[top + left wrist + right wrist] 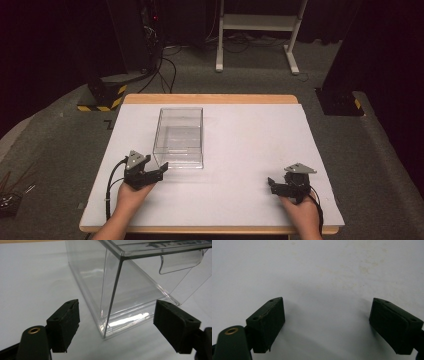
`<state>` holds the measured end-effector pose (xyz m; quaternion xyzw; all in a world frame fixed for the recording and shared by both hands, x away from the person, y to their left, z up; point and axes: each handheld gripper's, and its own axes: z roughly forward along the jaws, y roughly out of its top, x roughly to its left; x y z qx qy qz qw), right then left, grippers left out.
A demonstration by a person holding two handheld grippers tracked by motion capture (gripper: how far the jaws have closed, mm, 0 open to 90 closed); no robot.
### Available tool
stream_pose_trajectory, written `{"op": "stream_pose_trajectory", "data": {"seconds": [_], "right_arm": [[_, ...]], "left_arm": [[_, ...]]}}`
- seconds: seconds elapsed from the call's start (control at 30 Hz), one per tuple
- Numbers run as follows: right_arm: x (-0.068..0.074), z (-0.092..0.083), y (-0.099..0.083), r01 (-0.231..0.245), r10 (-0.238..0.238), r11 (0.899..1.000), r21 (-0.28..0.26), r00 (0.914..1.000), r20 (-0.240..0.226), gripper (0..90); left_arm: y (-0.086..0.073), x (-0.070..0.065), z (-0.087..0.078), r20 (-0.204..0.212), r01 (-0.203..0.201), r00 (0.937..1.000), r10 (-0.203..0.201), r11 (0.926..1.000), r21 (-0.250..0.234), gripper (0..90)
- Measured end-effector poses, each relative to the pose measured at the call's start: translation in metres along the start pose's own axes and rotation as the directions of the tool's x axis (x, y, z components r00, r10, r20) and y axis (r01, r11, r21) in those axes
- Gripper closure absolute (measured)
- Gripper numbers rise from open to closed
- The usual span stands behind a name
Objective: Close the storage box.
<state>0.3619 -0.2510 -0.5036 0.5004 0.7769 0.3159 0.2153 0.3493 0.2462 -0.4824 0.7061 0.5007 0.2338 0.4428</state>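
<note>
The clear plastic box stands on the white desk left of centre, its long side running from the near edge toward the far edge, with a lid on top and a curved pull tab hanging at its near end. The left gripper sits just beside the box's near left corner, jaws spread wide and holding nothing; in the left gripper view that corner stands between the two pads but apart from both. To take the box well, I judge the jaws should be squared to one wall or to the tab rather than straddling the corner, since smooth clear plastic gripped across an edge is likely to slip or twist. Close gently; thin walls may flex. The right gripper rests near the near right corner of the desk, well apart from the box, jaws likewise released over bare desk. Hard to make out: whether the lid is hinged or loose, and how it seats, because reflections blur the seams. The box's far end is cut off in the left gripper view.
</note>
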Motion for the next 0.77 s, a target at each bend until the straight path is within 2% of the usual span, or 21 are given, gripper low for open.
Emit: {"op": "stream_pose_trajectory", "data": {"seconds": [0.27, 0.33, 0.43, 0.53, 0.77], "right_arm": [[0.0, 0.0, 0.0, 0.0, 0.0, 1.0, 0.0, 1.0, 0.0, 13.1], [0.0, 0.0, 0.0, 0.0, 0.0, 1.0, 0.0, 1.0, 0.0, 13.1], [0.0, 0.0, 0.0, 0.0, 0.0, 1.0, 0.0, 1.0, 0.0, 13.1], [0.0, 0.0, 0.0, 0.0, 0.0, 1.0, 0.0, 1.0, 0.0, 13.1], [0.0, 0.0, 0.0, -0.001, 0.001, 1.0, 0.0, 1.0, 0.001, 13.1]], "left_arm": [[-0.015, 0.01, -0.015, -0.001, -0.01, 0.9999, 0.01, 0.9996, 0.026, 21.7], [-0.025, 0.017, -0.022, -0.015, -0.02, 0.9997, 0.021, 0.9981, 0.058, 21.7], [-0.032, 0.023, -0.026, -0.025, -0.022, 0.9994, 0.025, 0.9962, 0.084, 21.7], [-0.038, 0.029, -0.031, -0.029, -0.009, 0.9995, 0.013, 0.9926, 0.121, 21.6], [-0.043, 0.026, -0.036, -0.04, -0.059, 0.9971, 0.065, 0.9889, 0.137, 20.7]]}}
